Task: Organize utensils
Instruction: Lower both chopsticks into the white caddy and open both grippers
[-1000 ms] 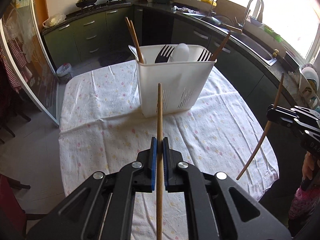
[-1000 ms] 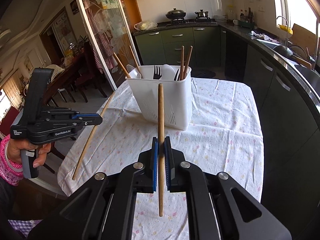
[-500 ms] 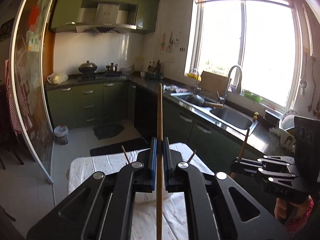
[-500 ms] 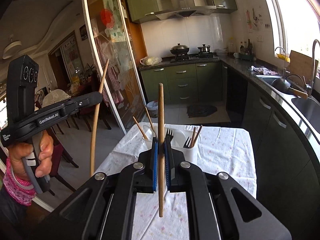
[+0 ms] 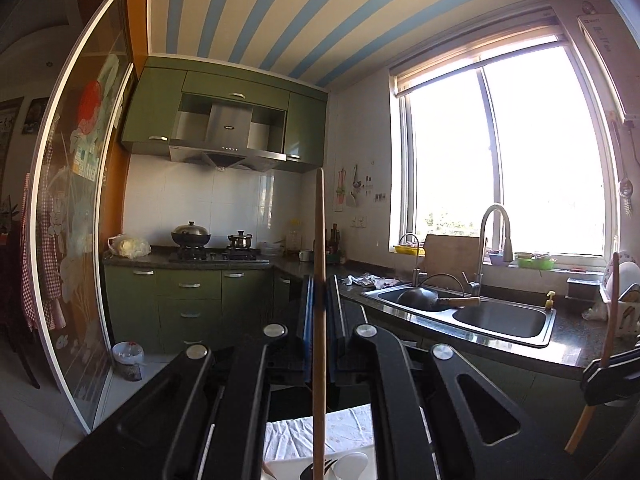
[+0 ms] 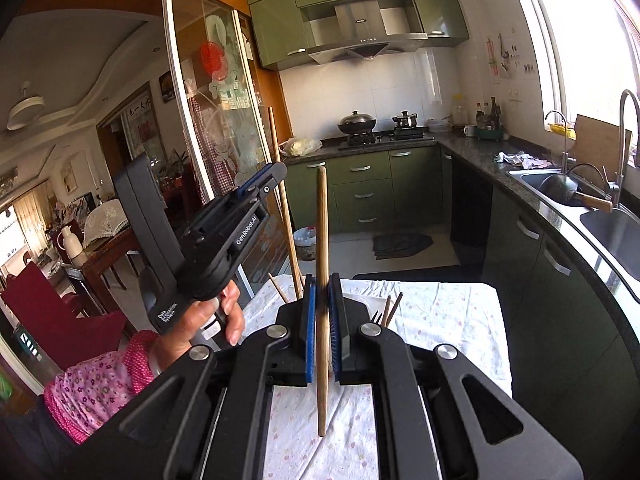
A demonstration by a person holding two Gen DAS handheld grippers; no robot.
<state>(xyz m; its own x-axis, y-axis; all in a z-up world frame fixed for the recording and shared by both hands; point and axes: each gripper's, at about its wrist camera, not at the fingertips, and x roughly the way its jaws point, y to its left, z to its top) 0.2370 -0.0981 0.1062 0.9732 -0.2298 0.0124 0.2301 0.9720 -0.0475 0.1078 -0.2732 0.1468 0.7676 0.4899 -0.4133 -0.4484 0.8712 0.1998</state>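
Observation:
My left gripper is shut on a wooden chopstick that stands upright between the blue pads; it also shows in the right wrist view, held by a hand, its chopstick slanting down toward the holder. My right gripper is shut on a second upright chopstick; in the left wrist view it appears at the right edge with its chopstick. The white utensil holder with a fork and spoon shows just below the left gripper; in the right wrist view only chopsticks and a fork in it show behind the fingers.
The table has a floral white cloth. Green cabinets, a stove with pots and a steel sink line the far and right walls. A glass sliding door stands on the left, a dining room beyond.
Both grippers have tilted upward and risen with their chopsticks. The holder has dropped toward the bottom of both views. The left gripper has come closer to the holder in the right wrist view.

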